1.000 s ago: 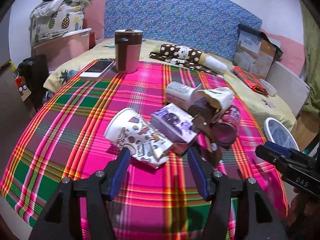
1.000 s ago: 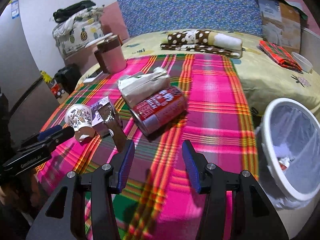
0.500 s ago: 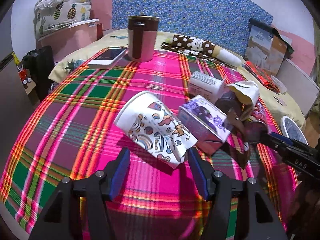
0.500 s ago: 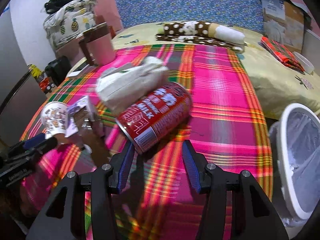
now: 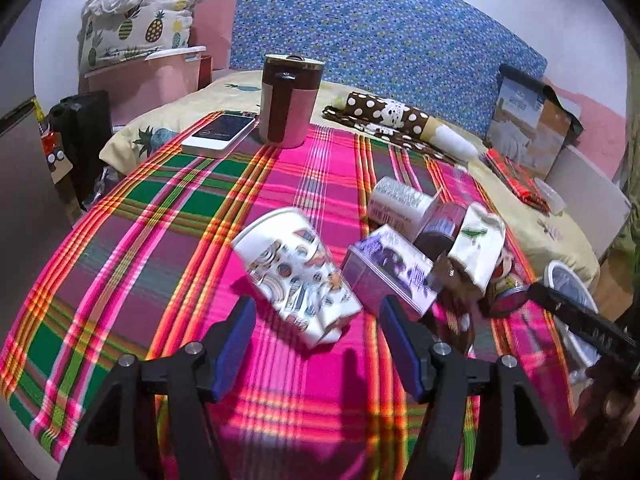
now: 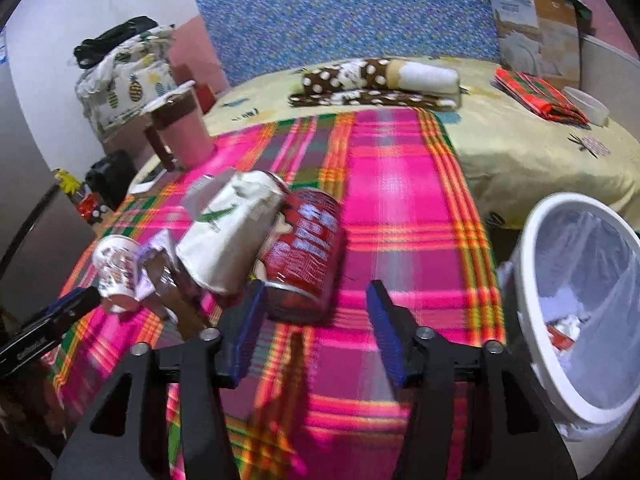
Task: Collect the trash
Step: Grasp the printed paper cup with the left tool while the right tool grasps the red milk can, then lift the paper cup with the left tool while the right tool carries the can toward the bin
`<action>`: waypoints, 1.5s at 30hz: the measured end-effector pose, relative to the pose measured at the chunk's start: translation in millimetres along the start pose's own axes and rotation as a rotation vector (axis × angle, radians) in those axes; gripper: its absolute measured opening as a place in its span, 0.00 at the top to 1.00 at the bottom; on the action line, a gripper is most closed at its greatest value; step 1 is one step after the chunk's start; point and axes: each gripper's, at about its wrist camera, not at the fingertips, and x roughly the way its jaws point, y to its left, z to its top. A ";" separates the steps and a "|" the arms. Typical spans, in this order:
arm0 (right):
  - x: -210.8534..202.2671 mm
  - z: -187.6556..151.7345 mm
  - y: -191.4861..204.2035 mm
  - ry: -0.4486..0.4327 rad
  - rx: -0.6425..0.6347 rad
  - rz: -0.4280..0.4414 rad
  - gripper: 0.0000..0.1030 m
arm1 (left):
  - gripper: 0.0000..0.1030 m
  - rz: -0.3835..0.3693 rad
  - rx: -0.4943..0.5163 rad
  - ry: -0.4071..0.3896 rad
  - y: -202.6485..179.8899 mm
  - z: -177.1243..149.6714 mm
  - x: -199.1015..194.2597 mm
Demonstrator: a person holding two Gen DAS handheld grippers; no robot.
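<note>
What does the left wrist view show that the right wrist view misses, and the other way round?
Left wrist only: the white phone's full screen and a white labelled box. Right wrist only: the inside of the white bin, with trash in it, and the red can's label. Both show the patterned paper cup, the pink mug and the plaid cloth. Each gripper's jaws are opening, with nothing held.

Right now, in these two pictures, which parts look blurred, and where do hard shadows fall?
Left wrist view: the crumpled white bag at right is smeared; the paper cup casts a hard shadow on the plaid cloth. Right wrist view: cloth and red can are motion-blurred; edges bend.
</note>
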 end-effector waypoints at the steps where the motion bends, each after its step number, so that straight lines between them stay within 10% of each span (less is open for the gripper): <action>1: 2.9 1.8 1.8 -0.007 0.001 0.006 0.36 | 0.35 0.005 -0.013 -0.002 -0.2 2.8 3.9; 16: 33.8 0.3 -5.5 0.076 0.047 0.008 0.41 | 0.39 0.041 -0.087 0.078 7.5 2.3 46.9; 27: 18.0 -7.8 -15.6 0.050 0.071 0.029 0.47 | 0.59 0.034 -0.015 0.042 -2.1 -4.2 28.7; 45: -21.9 -19.4 -17.2 -0.015 0.068 0.034 0.47 | 0.60 -0.011 0.068 -0.022 -25.8 -10.4 -14.3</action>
